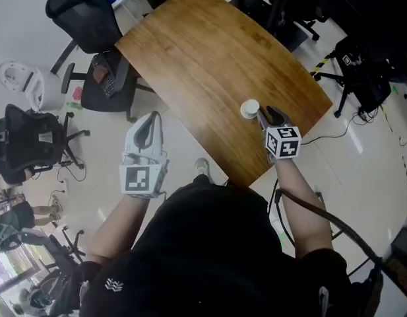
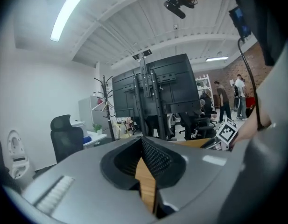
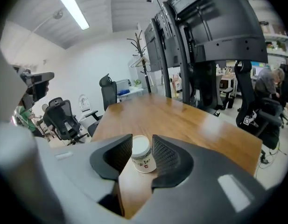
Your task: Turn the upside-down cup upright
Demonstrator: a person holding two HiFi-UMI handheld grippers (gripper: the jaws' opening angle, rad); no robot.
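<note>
A white paper cup [image 1: 250,108] stands on the wooden table [image 1: 216,51] near its front right edge, its flat closed end up. In the right gripper view the cup [image 3: 143,157] sits between the two dark ribbed pads of my right gripper [image 3: 142,141], which is open; the pads flank the cup closely without squeezing it. From the head view my right gripper [image 1: 264,112] reaches the cup from the near right. My left gripper [image 1: 150,117] hovers off the table's left edge over the floor, empty; its tips [image 2: 143,141] meet, so it is shut.
Black office chairs [image 1: 91,18] [image 1: 31,140] and a seat with a keyboard [image 1: 107,78] stand left of the table. Black screen stands and chairs [image 1: 361,65] crowd the right. The table's front corner [image 1: 246,180] lies just before my body.
</note>
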